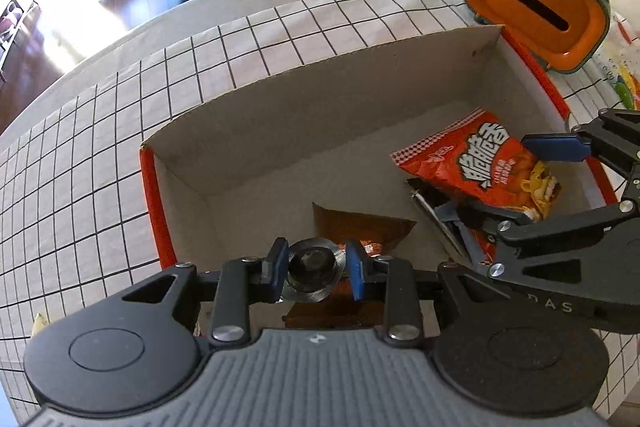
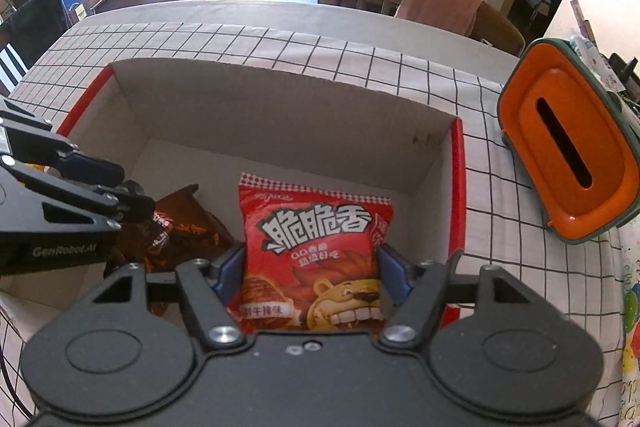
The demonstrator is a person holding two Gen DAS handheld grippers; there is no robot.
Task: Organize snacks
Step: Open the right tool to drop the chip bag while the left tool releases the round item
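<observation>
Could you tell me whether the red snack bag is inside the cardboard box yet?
Inside. The red snack bag sits within the cardboard box walls, between the right gripper pads; whether it rests on the floor, I cannot tell.

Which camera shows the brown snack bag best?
Neither is clear, but the right wrist view shows more: the brown snack bag lies in the cardboard box, partly behind the left gripper. In the left wrist view, the gripper and a round foil pack hide most of it.

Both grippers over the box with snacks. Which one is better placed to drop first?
Right, probably. The right gripper has the red snack bag low over bare box floor; the left gripper holds its small round snack above the brown packet.
</observation>
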